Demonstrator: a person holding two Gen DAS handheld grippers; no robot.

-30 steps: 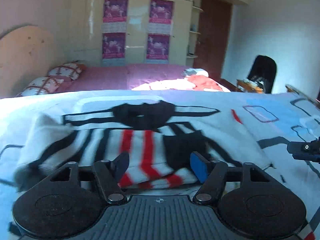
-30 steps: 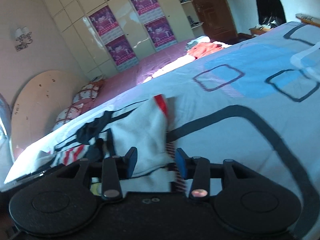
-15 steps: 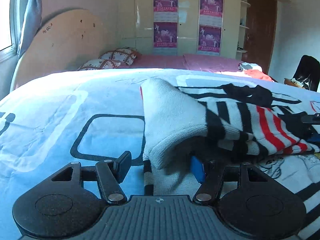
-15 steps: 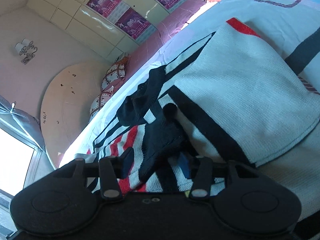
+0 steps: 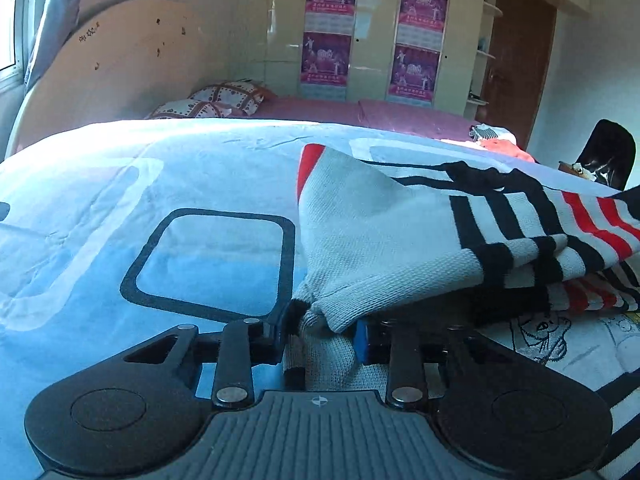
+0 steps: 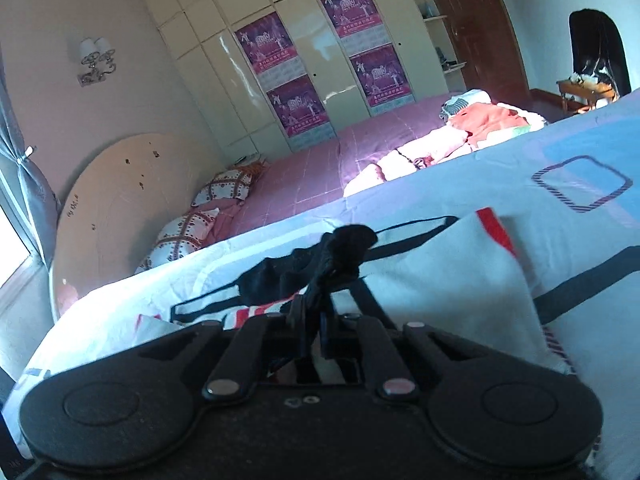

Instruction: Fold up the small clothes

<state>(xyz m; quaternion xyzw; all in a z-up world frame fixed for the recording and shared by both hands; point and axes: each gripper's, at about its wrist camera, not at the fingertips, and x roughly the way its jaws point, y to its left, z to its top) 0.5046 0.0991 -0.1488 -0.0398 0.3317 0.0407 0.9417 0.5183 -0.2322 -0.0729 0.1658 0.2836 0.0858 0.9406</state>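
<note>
Knit sweater (image 5: 384, 232): left hand-held gripper (image 5: 322, 334) now clamps its hem | right hand-held gripper (image 6: 314, 334) now clenched on black collar | bare bedsheet (image 5: 120, 184) at 10 o'clock.

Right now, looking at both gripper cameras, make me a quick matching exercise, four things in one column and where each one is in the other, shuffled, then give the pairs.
1. left gripper
2. right gripper
3. patterned pillows
4. orange garment

A. on the far pink bed, beside the headboard
B. shut on the sweater's grey edge
C. heaped at the pink bed's other end
D. shut on black fabric

Pairs: 1-B, 2-D, 3-A, 4-C
</note>
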